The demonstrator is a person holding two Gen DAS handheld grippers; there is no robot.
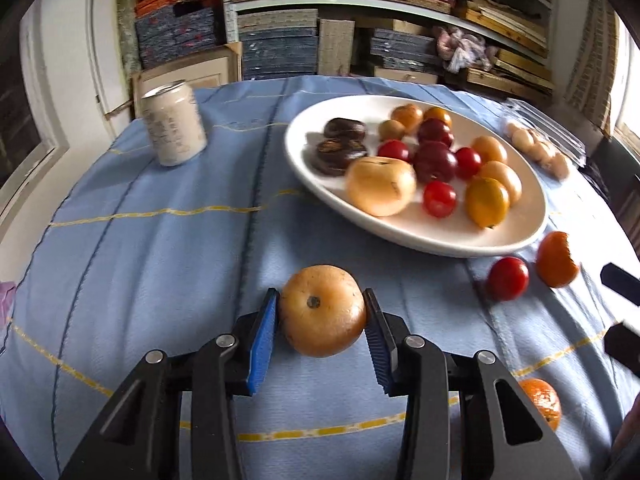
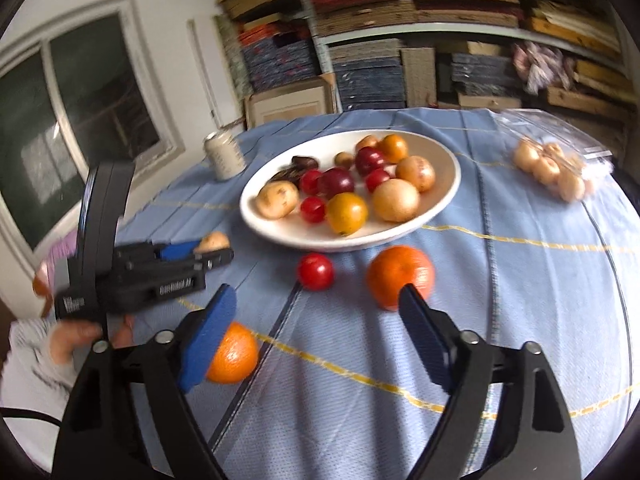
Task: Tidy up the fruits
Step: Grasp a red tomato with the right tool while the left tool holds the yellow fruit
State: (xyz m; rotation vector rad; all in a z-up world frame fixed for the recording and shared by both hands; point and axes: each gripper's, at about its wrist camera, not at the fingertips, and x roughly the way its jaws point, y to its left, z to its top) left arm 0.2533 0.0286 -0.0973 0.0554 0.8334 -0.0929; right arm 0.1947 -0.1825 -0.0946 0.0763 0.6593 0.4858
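While right gripper [image 2: 316, 336] gapes, left gripper [image 1: 322, 320] seemingly clamps pale fruit [image 1: 323, 310].

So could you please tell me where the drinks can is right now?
The drinks can stands upright on the blue tablecloth at the far left of both views, left of the white plate and apart from it.

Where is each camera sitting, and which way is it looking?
Left wrist: sits on the left gripper, looking forward over the tan fruit it clamps, toward the white plate; only its own fingers show.
Right wrist: sits on the open right gripper, looking at the same plate; the left gripper and the person's hand show.
Shared: plate, can, red tomato, blue tablecloth.
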